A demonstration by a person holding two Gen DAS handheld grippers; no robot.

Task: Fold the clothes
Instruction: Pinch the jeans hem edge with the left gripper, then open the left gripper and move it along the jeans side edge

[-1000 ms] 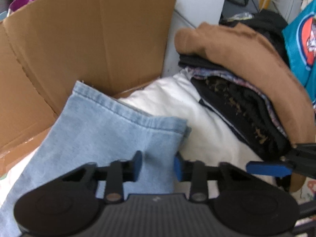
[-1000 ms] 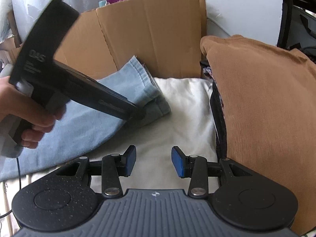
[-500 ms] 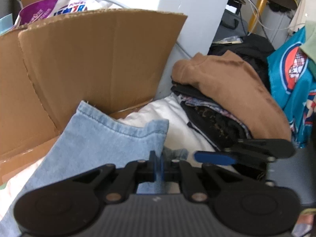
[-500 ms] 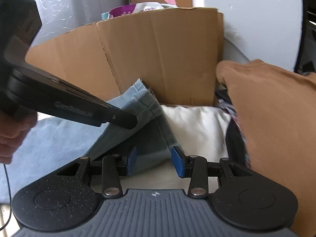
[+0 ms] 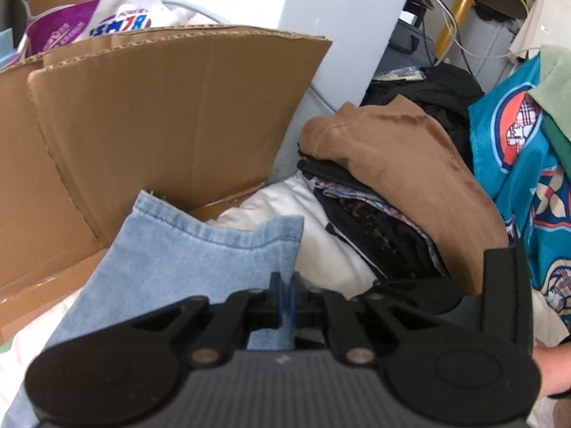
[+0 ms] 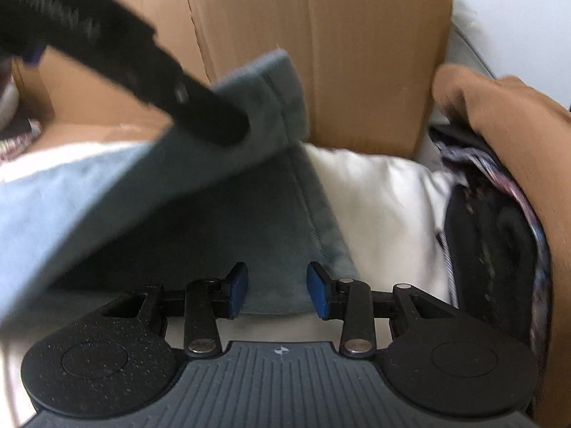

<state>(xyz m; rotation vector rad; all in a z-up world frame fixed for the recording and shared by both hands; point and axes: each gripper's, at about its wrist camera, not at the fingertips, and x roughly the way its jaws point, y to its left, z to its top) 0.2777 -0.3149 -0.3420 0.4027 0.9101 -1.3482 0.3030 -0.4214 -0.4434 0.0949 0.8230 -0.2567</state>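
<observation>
A: Nearest to us, what does the left hand-held gripper do?

B: Its two blue pads are pressed together on the hem corner of the light blue denim garment. The corner is lifted off the white cloth below it.

A: And the right hand-held gripper?

B: Its jaws are closing. The lower fold of the denim garment lies between the blue pads, but there is a gap on each side, so the pads do not press on it. In that view the left hand-held gripper comes in from the upper left and holds the raised denim corner.

A: So where is the denim garment?

B: It lies on the white cloth, on the left side, with one corner held up in the air. The rest of it goes toward the lower left, out of the picture.

A: What is beside it?

B: To the right is a stack of folded clothes, dark and patterned, with a brown garment on top. A teal printed fabric hangs at the far right.

A: And behind?

B: A cardboard box with open flaps stands just behind the denim. Behind it is a white and purple plastic bag.
</observation>
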